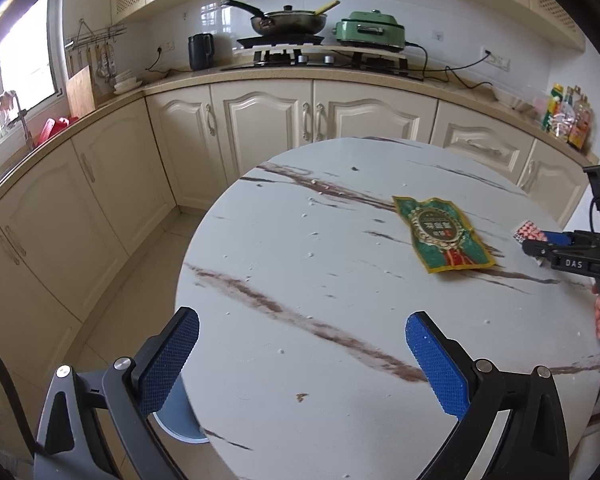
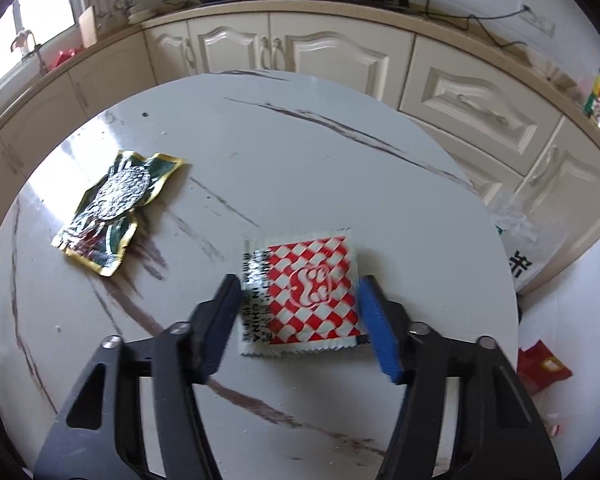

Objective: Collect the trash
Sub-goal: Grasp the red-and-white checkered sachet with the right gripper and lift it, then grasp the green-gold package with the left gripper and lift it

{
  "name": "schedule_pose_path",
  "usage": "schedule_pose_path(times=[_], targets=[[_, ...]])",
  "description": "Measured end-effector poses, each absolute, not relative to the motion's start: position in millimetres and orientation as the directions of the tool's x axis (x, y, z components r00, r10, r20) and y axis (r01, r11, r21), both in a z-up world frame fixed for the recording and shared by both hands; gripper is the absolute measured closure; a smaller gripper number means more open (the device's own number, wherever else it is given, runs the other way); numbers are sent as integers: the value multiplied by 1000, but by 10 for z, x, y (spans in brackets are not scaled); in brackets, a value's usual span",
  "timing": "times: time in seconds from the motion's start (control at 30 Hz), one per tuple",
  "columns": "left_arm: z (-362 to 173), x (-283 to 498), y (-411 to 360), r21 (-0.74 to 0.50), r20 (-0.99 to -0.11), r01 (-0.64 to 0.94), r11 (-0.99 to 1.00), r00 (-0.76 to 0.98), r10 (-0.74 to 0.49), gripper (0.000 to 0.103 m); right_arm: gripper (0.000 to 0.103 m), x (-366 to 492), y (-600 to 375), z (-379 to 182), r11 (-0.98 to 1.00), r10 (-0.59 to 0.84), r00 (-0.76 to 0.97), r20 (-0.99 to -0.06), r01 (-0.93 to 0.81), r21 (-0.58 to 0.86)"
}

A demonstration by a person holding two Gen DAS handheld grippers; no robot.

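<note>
Right gripper (image 2: 300,316): half open, fingers either side of the red-checked packet (image 2: 304,296); whether the pads press it I cannot tell.
Packet: flat on the table (image 2: 300,152), between the fingers.
Green wrapper (image 2: 116,208): ahead and left of the right gripper, apart from the packet.
Left gripper (image 1: 300,360): wide open, empty, over bare table; green wrapper ahead to its right.

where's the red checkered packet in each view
Left wrist view: red checkered packet at far right edge, mostly hidden behind the right gripper.
Right wrist view: centre, flat between the gripper's fingers.
Shared landmark: green and gold wrapper on the marble table.
</note>
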State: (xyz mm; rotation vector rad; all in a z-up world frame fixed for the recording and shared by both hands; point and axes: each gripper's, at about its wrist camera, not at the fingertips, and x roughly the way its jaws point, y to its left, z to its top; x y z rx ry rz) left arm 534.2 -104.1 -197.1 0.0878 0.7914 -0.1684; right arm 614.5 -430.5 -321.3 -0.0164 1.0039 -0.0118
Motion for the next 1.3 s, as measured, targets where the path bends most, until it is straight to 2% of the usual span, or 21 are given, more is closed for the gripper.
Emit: schedule_pose_path(times=[0.07,0.17,0.57,0.77,0.8,0.9,1.13,1.3], targets=[[-2005,5363,-1005,8,-719,186,983,684,-124,1,65,6150,-4257,-3201,1000,-14,534,-845,-8,-21],[-2046,5368,-961,8,-721,180,984,682,-119,1,70,6157,-4176,-3187,1000,-3,538,-843,-21,-17],[-2133,5415,-620,-30,-728,151,988,674,-125,1,71,6624,-3621,-3182,995,24,537,-843,-94,-31],[-2186,5426,-213,-74,-742,81,994,661,-109,1,72,6872,-3017,-3223,964,135,501,-855,-265,-3],[-2208,5427,-134,-79,-748,62,995,656,-100,1,77,6885,-2845,-3223,952,160,493,-855,-306,2],[-2233,5437,59,-110,-756,28,994,647,-102,1,80,6919,-2483,-3229,929,208,482,-851,-369,19],[-2364,5664,445,-223,-777,-10,975,606,-172,1,83,6952,-1676,-3287,872,301,444,-844,-487,54],[-2433,5858,603,-338,-766,22,941,575,-288,1,90,6898,-1283,-3360,859,318,428,-846,-508,66]])
